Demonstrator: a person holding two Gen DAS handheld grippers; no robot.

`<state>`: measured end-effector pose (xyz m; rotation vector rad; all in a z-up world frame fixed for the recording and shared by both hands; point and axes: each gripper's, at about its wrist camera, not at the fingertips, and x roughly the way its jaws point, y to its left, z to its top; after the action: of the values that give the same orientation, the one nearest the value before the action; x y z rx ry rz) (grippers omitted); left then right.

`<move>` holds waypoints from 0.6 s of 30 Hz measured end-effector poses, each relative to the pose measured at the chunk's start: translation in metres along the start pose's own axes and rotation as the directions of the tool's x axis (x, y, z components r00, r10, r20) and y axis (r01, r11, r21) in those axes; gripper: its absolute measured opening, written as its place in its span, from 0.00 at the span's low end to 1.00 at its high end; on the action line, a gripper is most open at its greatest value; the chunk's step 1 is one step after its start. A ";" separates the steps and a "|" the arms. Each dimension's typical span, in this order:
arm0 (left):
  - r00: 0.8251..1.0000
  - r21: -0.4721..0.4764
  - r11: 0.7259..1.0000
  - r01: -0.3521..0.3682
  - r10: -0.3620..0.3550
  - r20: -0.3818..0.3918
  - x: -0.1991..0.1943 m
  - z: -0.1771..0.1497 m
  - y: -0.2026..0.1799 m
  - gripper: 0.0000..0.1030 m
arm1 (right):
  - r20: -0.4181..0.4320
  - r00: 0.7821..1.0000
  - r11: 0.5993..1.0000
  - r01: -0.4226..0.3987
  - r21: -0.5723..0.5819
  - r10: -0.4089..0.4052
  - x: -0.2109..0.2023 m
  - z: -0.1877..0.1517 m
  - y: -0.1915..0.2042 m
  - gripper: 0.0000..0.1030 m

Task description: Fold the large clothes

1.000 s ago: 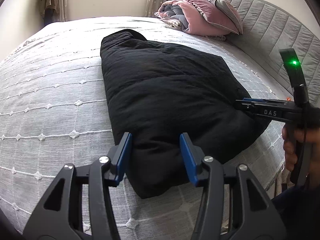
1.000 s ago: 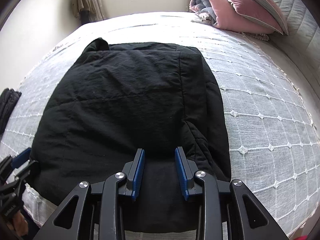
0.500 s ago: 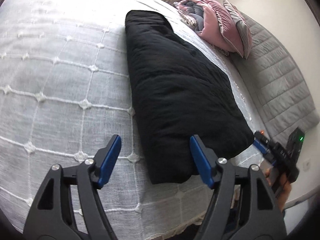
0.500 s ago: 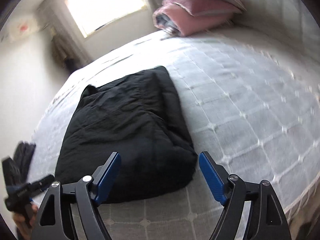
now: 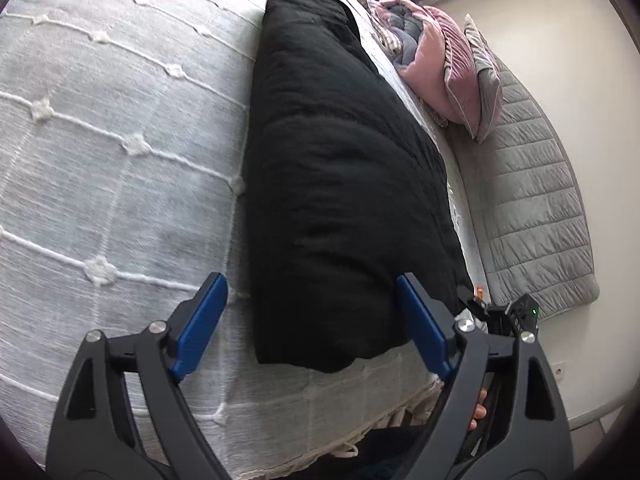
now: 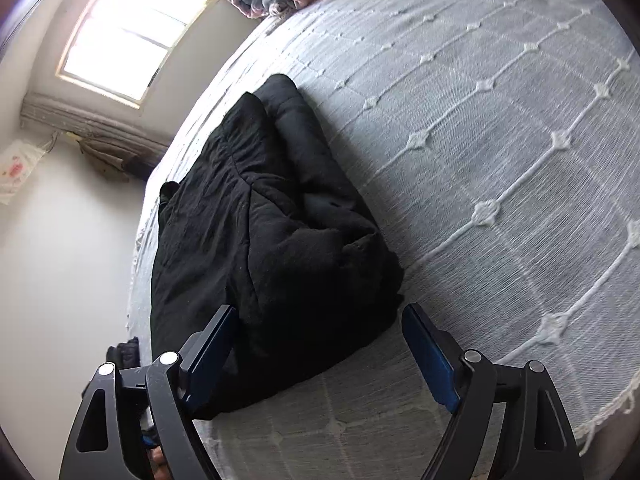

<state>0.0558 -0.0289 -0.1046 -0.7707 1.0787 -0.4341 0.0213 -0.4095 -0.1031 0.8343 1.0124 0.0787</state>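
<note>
The bed fills most of both views, covered by a pale grey-white bedspread woven in a grid of raised white cords with small tufted knots at the crossings. Its fringed edge hangs over the near side of the mattress. A grey quilted headboard runs along the right side in the left wrist view, against a plain off-white wall. In the right wrist view a bright window sits high in the far wall, with a gathered curtain and some hanging cloth below it, too dim to make out.

The black padded garment lies folded into a thick, long bundle on the bedspread, reaching from the near edge of the bed toward the pillows. It rests flat, held by neither tool.

At the head of the bed, pink and grey pillows are piled together with a rolled quilt, leaning against the headboard.

The left tool hovers with its blue-padded fingers spread wide either side of the bundle's near end, not pressing it. The right tool is likewise spread wide over the bundle's near corner, gripping nothing.
</note>
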 end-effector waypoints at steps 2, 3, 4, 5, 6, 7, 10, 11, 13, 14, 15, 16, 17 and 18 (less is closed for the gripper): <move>0.999 -0.001 1.000 0.023 -0.023 -0.037 0.008 -0.004 -0.003 0.87 | -0.020 0.999 0.999 -0.032 0.034 0.033 0.006 0.000 -0.004 0.83; 0.999 0.000 1.000 0.027 -0.027 -0.046 0.011 -0.004 -0.005 0.87 | -0.024 0.999 0.998 -0.041 0.051 0.042 0.008 0.001 -0.005 0.84; 0.998 0.002 1.000 0.029 -0.028 -0.049 0.014 -0.005 -0.007 0.87 | -0.023 0.998 0.997 -0.048 0.063 0.050 0.009 0.001 -0.006 0.85; 0.998 0.005 1.000 0.027 -0.027 -0.050 0.016 -0.005 -0.009 0.88 | -0.022 0.998 0.996 -0.056 0.075 0.058 0.009 0.001 -0.007 0.85; 0.999 0.007 1.000 0.023 -0.022 -0.047 0.018 -0.006 -0.010 0.89 | -0.022 0.998 0.995 -0.059 0.083 0.062 0.010 0.001 -0.008 0.85; 0.999 0.009 1.000 0.020 -0.019 -0.045 0.018 -0.006 -0.012 0.89 | -0.021 0.998 0.994 -0.064 0.092 0.066 0.011 0.000 -0.009 0.86; 1.000 0.031 1.000 -0.005 0.006 -0.028 0.022 -0.008 -0.019 0.92 | -0.019 0.997 0.990 -0.078 0.120 0.080 0.015 0.000 -0.012 0.88; 1.000 0.040 0.999 -0.015 0.016 -0.024 0.022 -0.008 -0.021 0.93 | -0.018 0.996 0.989 -0.081 0.127 0.084 0.016 -0.001 -0.012 0.88; 0.999 0.053 0.998 -0.032 0.033 -0.012 0.023 -0.010 -0.025 0.93 | -0.013 0.996 0.988 -0.080 0.131 0.083 0.018 -0.001 -0.011 0.90; 0.999 0.057 0.998 -0.040 0.040 -0.006 0.023 -0.010 -0.026 0.94 | -0.012 0.997 0.988 -0.079 0.132 0.081 0.019 0.000 -0.010 0.90; 0.999 0.065 0.997 -0.047 0.047 0.000 0.024 -0.011 -0.028 0.94 | -0.009 0.997 0.988 -0.079 0.135 0.080 0.020 0.000 -0.010 0.91; 0.999 0.072 0.996 -0.053 0.053 0.005 0.025 -0.012 -0.028 0.94 | -0.007 0.997 0.988 -0.076 0.135 0.078 0.020 0.000 -0.009 0.92; 0.998 0.079 0.995 -0.059 0.058 0.012 0.025 -0.014 -0.029 0.95 | -0.005 0.997 0.988 -0.073 0.134 0.075 0.021 0.000 -0.008 0.92; 0.998 0.085 0.994 -0.063 0.062 0.015 0.026 -0.014 -0.029 0.95 | -0.002 0.997 0.989 -0.071 0.132 0.072 0.022 -0.001 -0.007 0.93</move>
<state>0.0559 -0.0707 -0.1025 -0.6618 1.0629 -0.4184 0.0307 -0.4046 -0.1236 0.9920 1.0022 0.0766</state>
